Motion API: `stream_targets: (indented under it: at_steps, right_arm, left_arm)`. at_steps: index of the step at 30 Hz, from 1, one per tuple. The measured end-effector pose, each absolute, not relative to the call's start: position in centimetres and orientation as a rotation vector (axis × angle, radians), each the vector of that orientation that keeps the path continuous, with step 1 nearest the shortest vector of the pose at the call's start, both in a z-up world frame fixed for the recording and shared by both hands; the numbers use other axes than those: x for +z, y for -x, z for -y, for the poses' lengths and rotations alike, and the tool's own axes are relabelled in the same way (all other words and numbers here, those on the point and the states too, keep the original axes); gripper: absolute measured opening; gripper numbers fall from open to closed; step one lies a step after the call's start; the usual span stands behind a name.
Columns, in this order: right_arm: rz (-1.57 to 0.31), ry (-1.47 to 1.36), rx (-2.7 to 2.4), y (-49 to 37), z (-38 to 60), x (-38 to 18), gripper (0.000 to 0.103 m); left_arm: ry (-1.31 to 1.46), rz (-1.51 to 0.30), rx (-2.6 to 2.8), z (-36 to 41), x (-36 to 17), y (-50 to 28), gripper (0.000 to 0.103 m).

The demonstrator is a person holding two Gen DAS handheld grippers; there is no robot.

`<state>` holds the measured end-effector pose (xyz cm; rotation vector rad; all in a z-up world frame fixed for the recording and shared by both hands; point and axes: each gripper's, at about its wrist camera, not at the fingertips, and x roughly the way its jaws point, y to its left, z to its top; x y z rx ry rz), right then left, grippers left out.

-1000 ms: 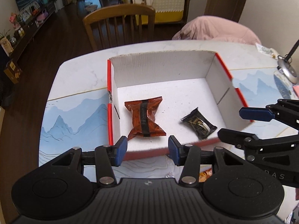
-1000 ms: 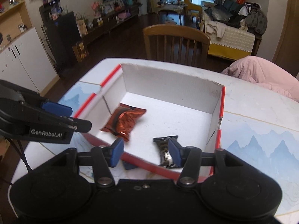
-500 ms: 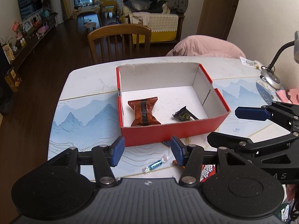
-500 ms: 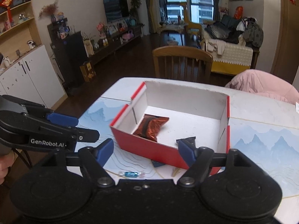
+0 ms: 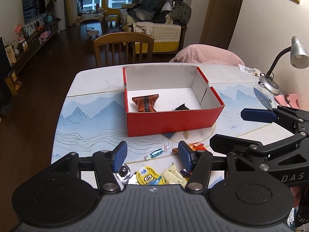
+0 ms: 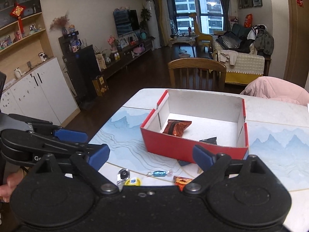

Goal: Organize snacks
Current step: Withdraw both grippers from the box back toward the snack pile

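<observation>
A red box (image 5: 173, 122) with white inside walls stands mid-table and holds a brown packet (image 5: 145, 103) and a black packet (image 5: 181, 107). Nearer me, loose snacks lie on the table: a blue wrapped candy (image 5: 154, 153), a yellow round pack (image 5: 149, 177), an orange packet (image 5: 197, 147) and pale yellow packets (image 5: 173, 174). My left gripper (image 5: 152, 155) hovers over them, its jaws opening with nothing between them. My right gripper (image 6: 151, 155) hangs short of the box (image 6: 193, 147), its jaws opening wide and empty. It also shows at the right as the right gripper (image 5: 227, 128).
A wooden chair (image 5: 123, 50) stands behind the table's far edge, beside a pink garment (image 5: 204, 55). A desk lamp (image 5: 270, 81) and some papers sit at the far right. The table's left edge (image 5: 61, 119) drops to dark floor. A hand (image 6: 9, 185) holds the left gripper's handle.
Both grippers have drawn back and up from over the box, which now looks farther off. Loose snacks came into view below them. The right jaws spread much wider, the left slightly.
</observation>
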<state>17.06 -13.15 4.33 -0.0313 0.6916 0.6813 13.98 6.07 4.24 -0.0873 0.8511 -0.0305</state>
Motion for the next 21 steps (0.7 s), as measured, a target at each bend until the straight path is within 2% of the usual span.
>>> stream_targets:
  at_steps: [4, 7, 11, 21]
  right_arm:
    - [-0.659, 0.010, 0.693, -15.6, 13.6, 4.2, 0.101]
    - [-0.648, 0.002, 0.687, -14.9, 14.2, 3.8, 0.102]
    - [-0.656, -0.011, 0.662, -14.1, 15.2, 2.8, 0.103]
    - [-0.740, -0.029, 0.590, -12.4, 17.5, -2.6, 0.103]
  left_arm:
    - [0.101, -0.825, -0.023, -6.4, 4.1, -12.7, 0.068]
    - [0.110, -0.814, -0.027, -6.6, 3.7, -11.7, 0.069]
    - [0.143, -0.800, -0.020, -7.2, 2.8, -10.4, 0.080]
    - [0.212, -0.871, 0.064, -9.8, -1.7, -9.0, 0.080]
